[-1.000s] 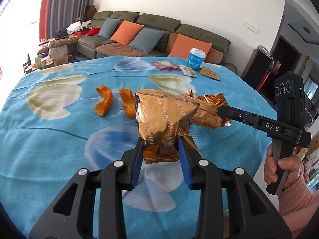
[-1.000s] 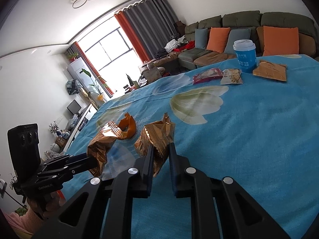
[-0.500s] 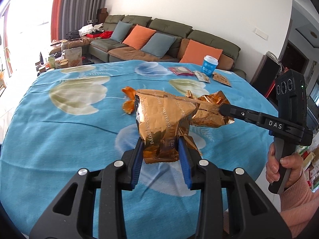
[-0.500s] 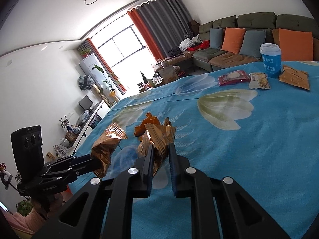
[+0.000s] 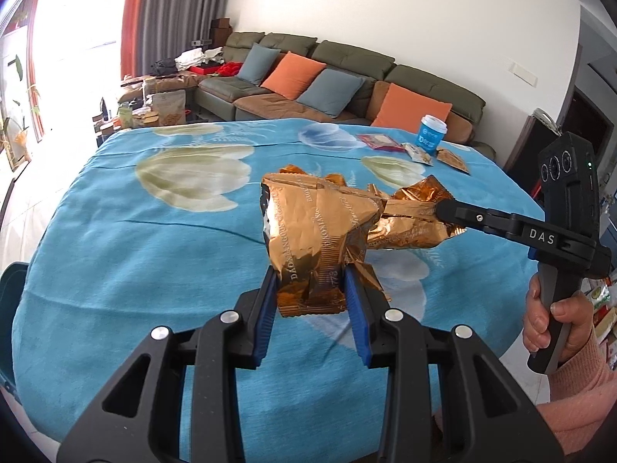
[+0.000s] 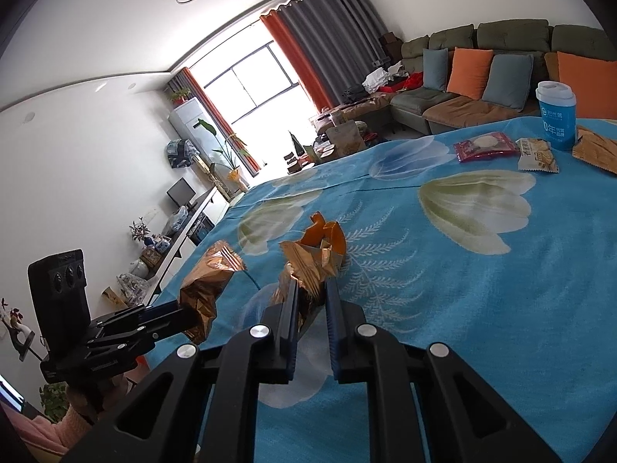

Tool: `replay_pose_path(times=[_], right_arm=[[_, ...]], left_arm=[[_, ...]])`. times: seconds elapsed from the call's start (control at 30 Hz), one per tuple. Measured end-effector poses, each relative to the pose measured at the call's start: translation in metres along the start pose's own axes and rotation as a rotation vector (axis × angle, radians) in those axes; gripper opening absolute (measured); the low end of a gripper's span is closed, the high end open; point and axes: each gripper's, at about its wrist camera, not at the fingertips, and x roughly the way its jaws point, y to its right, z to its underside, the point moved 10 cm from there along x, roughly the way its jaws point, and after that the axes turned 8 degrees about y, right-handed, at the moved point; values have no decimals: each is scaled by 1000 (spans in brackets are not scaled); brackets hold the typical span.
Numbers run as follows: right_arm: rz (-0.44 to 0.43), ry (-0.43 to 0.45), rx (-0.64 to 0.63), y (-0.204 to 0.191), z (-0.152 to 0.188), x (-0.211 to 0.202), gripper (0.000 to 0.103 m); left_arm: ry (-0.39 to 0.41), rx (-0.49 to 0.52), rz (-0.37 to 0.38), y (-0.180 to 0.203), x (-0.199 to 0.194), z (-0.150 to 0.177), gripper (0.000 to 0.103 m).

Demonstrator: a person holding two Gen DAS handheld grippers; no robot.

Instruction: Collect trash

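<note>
My left gripper (image 5: 310,276) is shut on a crumpled gold foil wrapper (image 5: 316,231) and holds it above the blue flowered tablecloth (image 5: 135,254). My right gripper (image 6: 311,285) is shut on a second gold wrapper (image 6: 308,270), seen at the right of the left wrist view (image 5: 412,220). The left gripper and its wrapper (image 6: 208,289) show at the lower left of the right wrist view. Orange peel (image 6: 324,235) lies on the cloth just behind the right gripper's wrapper.
At the far side of the table stand a blue paper cup (image 5: 432,135), a red snack packet (image 5: 380,142) and two more packets (image 5: 418,153). A dark blue bin edge (image 5: 9,308) shows at the table's left. A sofa (image 5: 347,77) stands behind the table.
Both grippers have drawn back and up from the table with their wrappers still held. The orange peels have slipped behind the left wrapper in the left wrist view.
</note>
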Motion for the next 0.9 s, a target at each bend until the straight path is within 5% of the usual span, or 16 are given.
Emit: replay_pose_path(times=[0.9], right_arm=[[-137, 3, -10, -48, -13, 27, 11]], left_arm=[[44, -43, -123, -53, -37, -1, 34]])
